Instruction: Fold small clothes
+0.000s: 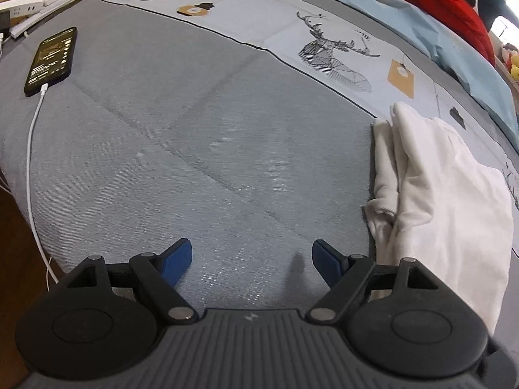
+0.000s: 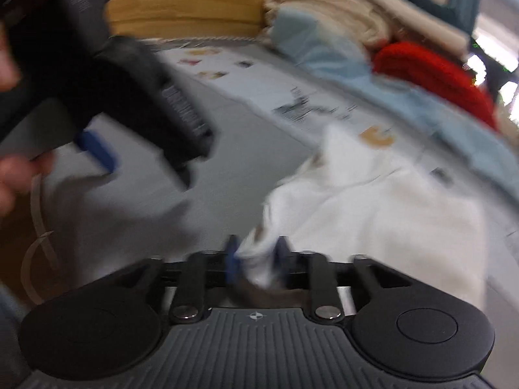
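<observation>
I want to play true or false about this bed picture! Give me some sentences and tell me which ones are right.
1. The left claw is wide open with nothing in it. True.
2. The white cloth lies spread flat and smooth. False: it is bunched and wrinkled.
3. A phone with a white cable plugged in lies on the grey bed cover. True.
4. The phone rests on top of the white cloth. False: they are far apart, on opposite sides of the left wrist view.
5. White cloth sits between the fingers of the right claw. True.
6. The red fabric is green. False: it is red.
</observation>
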The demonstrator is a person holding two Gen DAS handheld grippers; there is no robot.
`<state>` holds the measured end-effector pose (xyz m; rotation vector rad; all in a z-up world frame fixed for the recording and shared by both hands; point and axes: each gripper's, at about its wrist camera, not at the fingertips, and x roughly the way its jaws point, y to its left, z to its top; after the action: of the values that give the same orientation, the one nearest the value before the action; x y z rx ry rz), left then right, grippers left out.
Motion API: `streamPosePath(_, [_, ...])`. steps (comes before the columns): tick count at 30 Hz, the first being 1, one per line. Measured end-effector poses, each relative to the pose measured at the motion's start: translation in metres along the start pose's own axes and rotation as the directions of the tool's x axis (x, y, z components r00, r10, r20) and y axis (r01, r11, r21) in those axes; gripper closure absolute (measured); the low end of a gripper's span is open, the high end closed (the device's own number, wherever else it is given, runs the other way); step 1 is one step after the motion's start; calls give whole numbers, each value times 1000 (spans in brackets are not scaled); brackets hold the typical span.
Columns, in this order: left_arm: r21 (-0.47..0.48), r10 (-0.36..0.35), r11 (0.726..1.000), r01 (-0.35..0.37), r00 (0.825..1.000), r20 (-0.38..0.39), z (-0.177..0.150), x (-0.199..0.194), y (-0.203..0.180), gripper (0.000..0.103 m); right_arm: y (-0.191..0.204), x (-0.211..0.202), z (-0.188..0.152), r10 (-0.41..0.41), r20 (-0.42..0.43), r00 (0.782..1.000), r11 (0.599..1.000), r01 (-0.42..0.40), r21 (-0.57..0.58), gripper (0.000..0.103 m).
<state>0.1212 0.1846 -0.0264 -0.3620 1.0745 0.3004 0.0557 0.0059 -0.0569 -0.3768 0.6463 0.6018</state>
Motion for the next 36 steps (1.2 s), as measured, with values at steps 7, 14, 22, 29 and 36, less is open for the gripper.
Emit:
streamPosePath(7, [58, -73, 996, 69, 994, 82, -4, -23, -21, 18, -17, -50, -2, 124, -5, 992, 989, -123, 80, 59])
streamPosePath(14, [172, -79, 984, 53, 986, 147, -24, -45, -57, 18, -67, -113, -7, -100, 79, 992, 977, 83, 199, 56])
streamPosePath(22, [270, -115, 960, 72, 982, 150, -74, -74, -79, 17, -95, -141, -54, -141, 120, 983, 947, 99, 305, 40])
streamPosePath(29, [336, -42, 941, -38, 973, 229, -100, -77, -97, 17, -109, -139, -71, -86, 82, 993, 928, 50, 368, 40])
streamPosePath(36, [210, -55, 977, 35, 995, 89, -100, -52, -87, 17, -122, -132, -66, -15, 26, 1000, 933, 5, 360, 40])
